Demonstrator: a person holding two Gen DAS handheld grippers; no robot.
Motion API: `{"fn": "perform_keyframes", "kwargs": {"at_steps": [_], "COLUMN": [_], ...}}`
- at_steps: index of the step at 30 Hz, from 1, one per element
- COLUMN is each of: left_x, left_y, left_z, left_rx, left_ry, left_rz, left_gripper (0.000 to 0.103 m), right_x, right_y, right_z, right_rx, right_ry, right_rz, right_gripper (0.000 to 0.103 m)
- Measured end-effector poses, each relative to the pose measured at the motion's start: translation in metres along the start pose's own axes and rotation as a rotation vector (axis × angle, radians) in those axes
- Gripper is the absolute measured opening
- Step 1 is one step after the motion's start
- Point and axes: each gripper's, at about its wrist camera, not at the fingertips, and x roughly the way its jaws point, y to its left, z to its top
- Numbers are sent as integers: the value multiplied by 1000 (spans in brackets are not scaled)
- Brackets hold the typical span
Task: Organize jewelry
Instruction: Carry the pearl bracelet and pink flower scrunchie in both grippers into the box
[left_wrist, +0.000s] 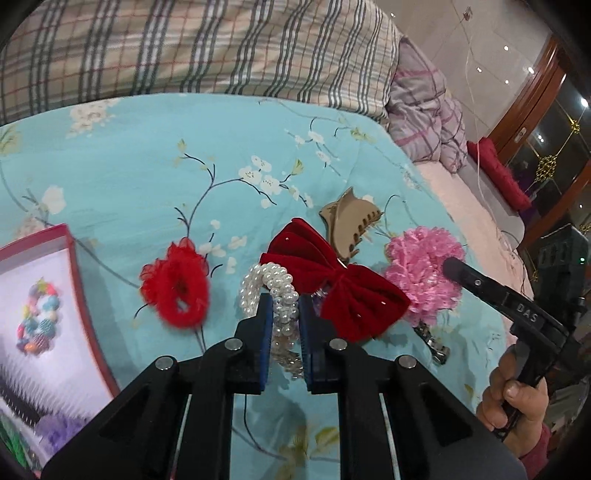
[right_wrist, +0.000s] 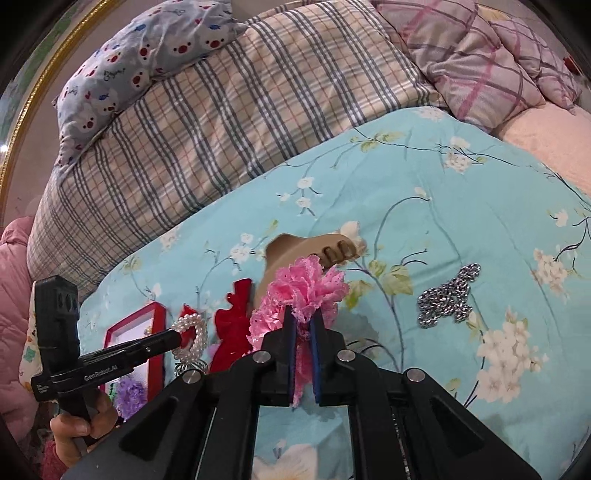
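Note:
My left gripper (left_wrist: 285, 301) is shut on a white pearl bracelet (left_wrist: 271, 295), lifted a little off the turquoise floral quilt (left_wrist: 147, 177). My right gripper (right_wrist: 302, 314) is shut on a pink lace flower hair tie (right_wrist: 303, 290); the same pink flower (left_wrist: 424, 258) shows in the left wrist view with the right gripper's finger against it. On the quilt lie a red velvet bow (left_wrist: 332, 280), a red chiffon scrunchie (left_wrist: 177, 286), a tan claw clip (left_wrist: 351, 221) and a silver chain (right_wrist: 448, 295). A red-rimmed box (left_wrist: 83, 295) at the left holds a colourful bead bracelet (left_wrist: 37, 317).
Plaid pillows (right_wrist: 221, 122) and a printed pillow (right_wrist: 140, 55) are stacked behind the quilt. A purple fluffy item (right_wrist: 129, 395) lies by the box. A hand (left_wrist: 513, 398) grips the right tool's handle at lower right. A metal clip (left_wrist: 432, 339) pokes out under the pink flower.

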Motion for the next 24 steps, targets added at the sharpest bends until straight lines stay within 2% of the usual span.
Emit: {"fn": "perform_keyframes", "kwargs": {"at_steps": [8, 24], "left_x": [-39, -115], "left_y": [8, 53], "left_z": [-17, -54], "left_rx": [-18, -125], "left_ry": [-54, -147], "left_rz": [21, 76], "left_gripper": [11, 11], "right_x": [-7, -22], "right_y": [30, 105], "right_z": [-8, -27], "right_rx": [-33, -113], "right_ry": [8, 24], "right_rz": [42, 148], "right_gripper": [6, 5]}}
